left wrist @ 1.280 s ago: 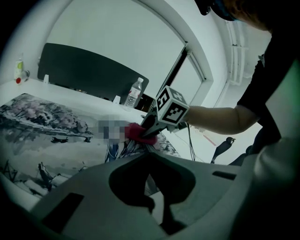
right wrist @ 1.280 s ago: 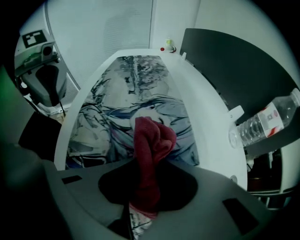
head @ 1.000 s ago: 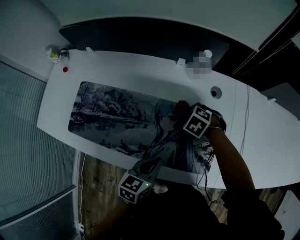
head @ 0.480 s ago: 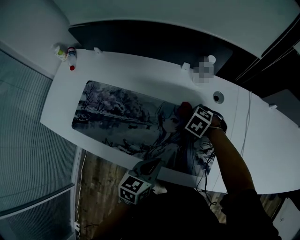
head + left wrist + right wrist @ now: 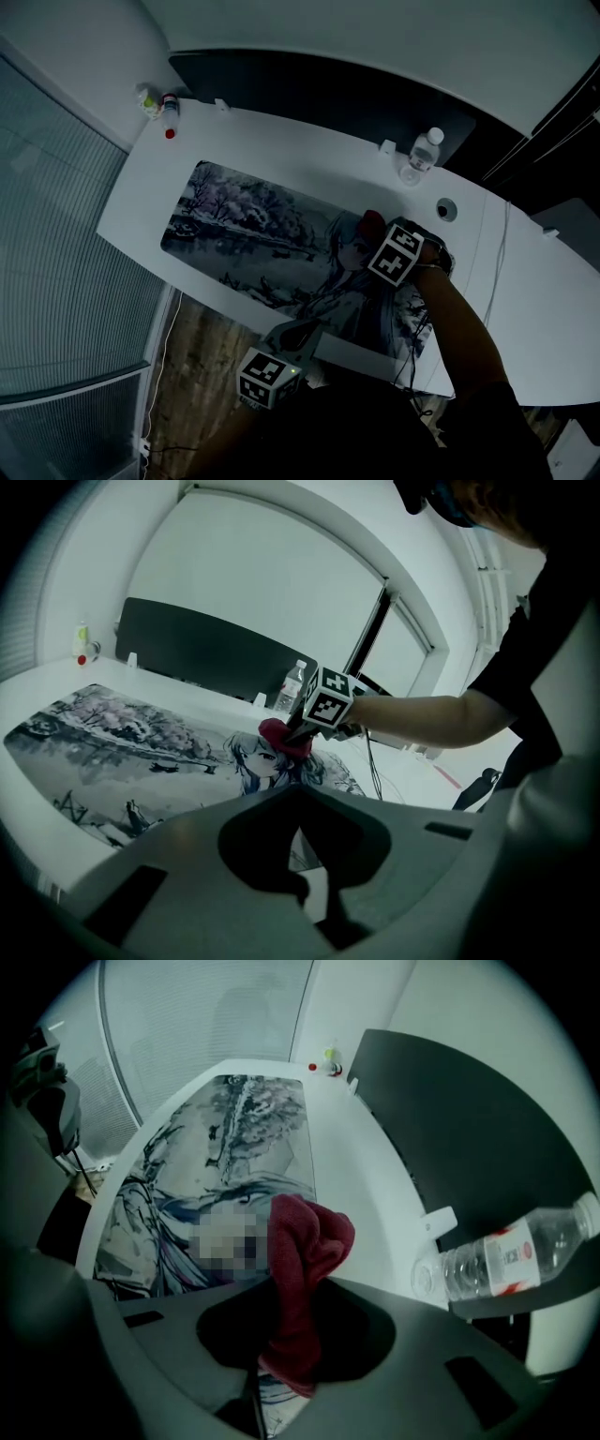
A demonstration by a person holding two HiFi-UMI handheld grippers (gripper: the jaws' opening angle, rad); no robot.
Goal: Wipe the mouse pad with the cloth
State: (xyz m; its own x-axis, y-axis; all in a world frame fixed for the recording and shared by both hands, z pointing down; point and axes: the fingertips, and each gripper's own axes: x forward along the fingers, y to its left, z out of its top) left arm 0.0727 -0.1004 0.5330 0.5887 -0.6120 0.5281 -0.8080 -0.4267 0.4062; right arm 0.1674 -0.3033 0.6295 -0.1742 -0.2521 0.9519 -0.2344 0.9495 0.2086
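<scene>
Right gripper (image 5: 281,1335) is clamping the red cloth (image 5: 305,1241) tight, pressing it on the pad (image 5: 253,220) near its right end. Left gripper (image 5: 314,892) is waiting at the near edge, jaws together, empty. Danger: with nothing pinning it, the pad may slide or bunch under a stroke.

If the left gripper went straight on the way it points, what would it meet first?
Probably the red cloth in the right gripper, roughly dead ahead of the left gripper on the mouse pad. Depth is unclear; angled slightly down, it would touch the pad first.
</scene>
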